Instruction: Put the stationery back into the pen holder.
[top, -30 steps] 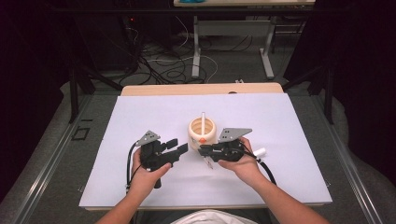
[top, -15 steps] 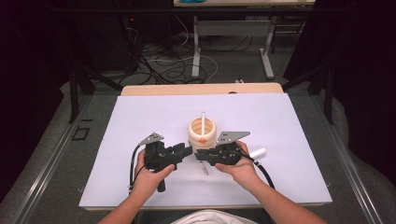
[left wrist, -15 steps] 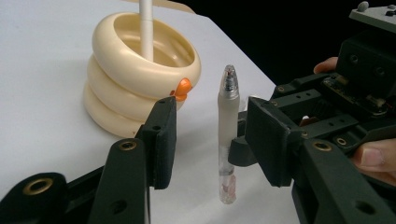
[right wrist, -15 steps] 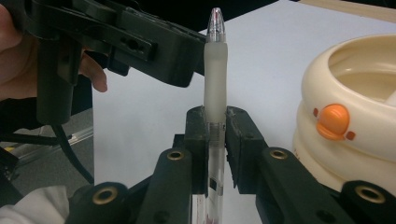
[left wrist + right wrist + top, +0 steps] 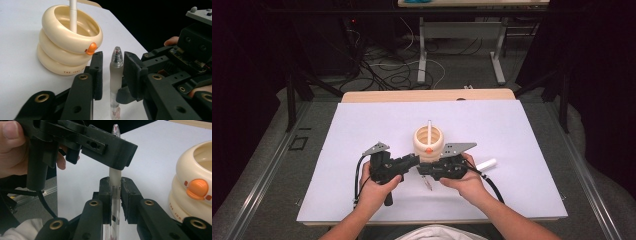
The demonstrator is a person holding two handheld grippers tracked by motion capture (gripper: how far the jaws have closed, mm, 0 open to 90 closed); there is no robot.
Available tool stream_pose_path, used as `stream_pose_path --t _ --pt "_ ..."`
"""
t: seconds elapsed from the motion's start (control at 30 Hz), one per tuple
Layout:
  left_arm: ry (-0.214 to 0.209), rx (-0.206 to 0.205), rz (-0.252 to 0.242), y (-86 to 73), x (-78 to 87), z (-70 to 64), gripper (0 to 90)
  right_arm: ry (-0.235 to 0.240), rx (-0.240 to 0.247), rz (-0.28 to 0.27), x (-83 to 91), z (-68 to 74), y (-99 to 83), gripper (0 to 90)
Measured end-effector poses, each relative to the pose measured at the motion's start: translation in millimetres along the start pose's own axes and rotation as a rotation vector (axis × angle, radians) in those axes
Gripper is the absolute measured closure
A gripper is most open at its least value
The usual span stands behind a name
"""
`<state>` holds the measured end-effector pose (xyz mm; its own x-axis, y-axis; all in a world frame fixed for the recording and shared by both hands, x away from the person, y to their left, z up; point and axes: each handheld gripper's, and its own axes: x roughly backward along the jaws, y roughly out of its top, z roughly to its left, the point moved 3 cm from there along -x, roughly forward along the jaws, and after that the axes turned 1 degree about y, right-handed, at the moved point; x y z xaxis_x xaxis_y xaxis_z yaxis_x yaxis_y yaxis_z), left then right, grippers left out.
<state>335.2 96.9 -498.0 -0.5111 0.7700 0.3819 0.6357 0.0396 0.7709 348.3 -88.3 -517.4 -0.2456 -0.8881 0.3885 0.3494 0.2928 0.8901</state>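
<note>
1. The right gripper (image 5: pixel 424 170) is clamped on a slim clear-and-frosted plastic pen (image 5: pixel 114 195); in the right gripper view its two black jaws press on the barrel from both sides, and the pen stands upright between them.
2. The left gripper (image 5: pixel 414 160) has its jaws parted around the upper, frosted part of that pen (image 5: pixel 115 75). In the left gripper view there is a narrow gap on each side of the barrel, so the jaws flank it without pinching it.
3. In the high view the two grippers meet tip to tip over the white tabletop (image 5: pixel 522 145), just in front of a cream, ring-stacked plastic pen holder (image 5: pixel 428 141) with a small orange duck-bill knob (image 5: pixel 91 48) on its rim.
4. A white pen (image 5: pixel 429 127) stands inside the pen holder, leaning against its inner wall.
5. A short white cylindrical cap or tube (image 5: pixel 486 164) lies on the tabletop just beside the right hand (image 5: pixel 464 181).
6. The left hand (image 5: pixel 374 187) grips its tool from below, and a black cable (image 5: pixel 358 175) loops beside it.
</note>
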Motion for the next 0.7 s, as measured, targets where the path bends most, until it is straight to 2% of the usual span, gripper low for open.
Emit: stream_pose_path --t 0.2,0.33,0.37,0.47,0.7 --pt "-0.007 0.004 0.0 0.1 0.6 -0.5 78.0 0.0 -0.004 -0.014 -1.6 1.1 -0.2 79.6" --pt "-0.008 0.008 0.003 0.5 0.1 -1.2 79.0 -0.002 0.001 -0.008 -1.3 0.6 -0.4 79.6" --pt "-0.007 0.006 0.005 0.9 -0.1 -1.2 79.1 -0.002 -0.004 -0.025 -2.2 0.7 -0.4 79.6" --pt "-0.004 0.002 0.01 3.0 -0.4 -2.9 79.3 -0.002 0.007 -0.013 -0.8 -0.5 0.2 79.5" --pt "0.01 -0.024 0.025 12.0 -2.2 -8.2 79.7 -0.007 -0.03 -0.043 2.1 -1.6 3.6 77.0"
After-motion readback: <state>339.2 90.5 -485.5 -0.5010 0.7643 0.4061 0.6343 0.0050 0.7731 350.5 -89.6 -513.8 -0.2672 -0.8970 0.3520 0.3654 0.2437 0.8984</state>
